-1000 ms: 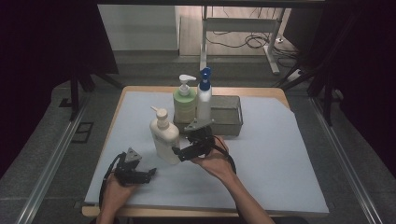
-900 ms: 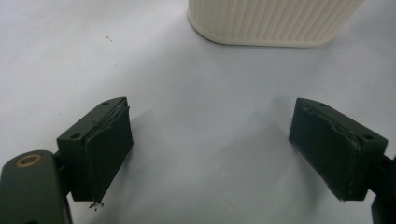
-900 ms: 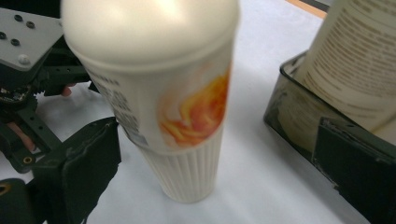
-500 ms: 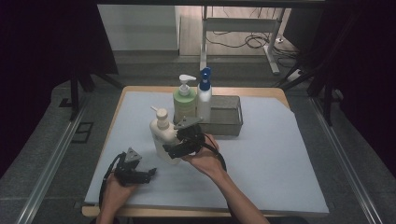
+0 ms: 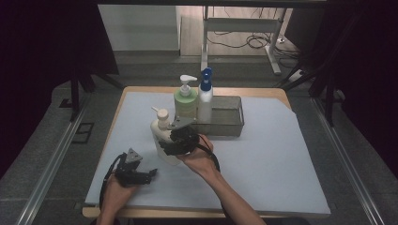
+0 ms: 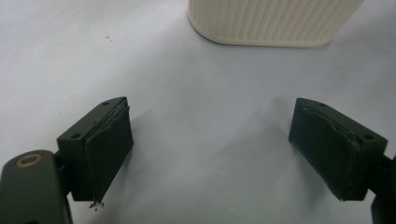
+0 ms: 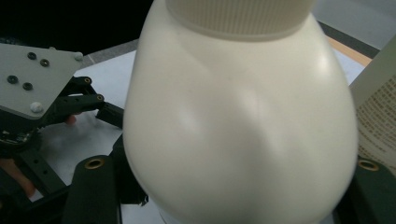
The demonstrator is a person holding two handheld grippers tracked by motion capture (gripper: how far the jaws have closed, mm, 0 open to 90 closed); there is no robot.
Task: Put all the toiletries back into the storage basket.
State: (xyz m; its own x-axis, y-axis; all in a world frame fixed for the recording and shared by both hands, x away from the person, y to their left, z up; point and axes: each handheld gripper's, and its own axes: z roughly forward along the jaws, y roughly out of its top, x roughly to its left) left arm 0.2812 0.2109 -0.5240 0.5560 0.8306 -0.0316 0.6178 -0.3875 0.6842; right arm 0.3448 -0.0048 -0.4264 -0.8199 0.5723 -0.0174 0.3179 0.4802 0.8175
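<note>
On the pale counter (image 5: 281,159), my right claw (image 5: 174,143) grips the cream pump bottle (image 5: 163,136) left of the metal basket (image 5: 225,123); my left claw (image 5: 145,176) rests spread, near-left.

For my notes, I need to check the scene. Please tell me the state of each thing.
Cream pump bottle: upright on the mat, between right gripper jaws.
Green pump bottle: upright in metal basket.
Blue-capped spray bottle: upright in basket.
Left gripper: open, empty.
</note>
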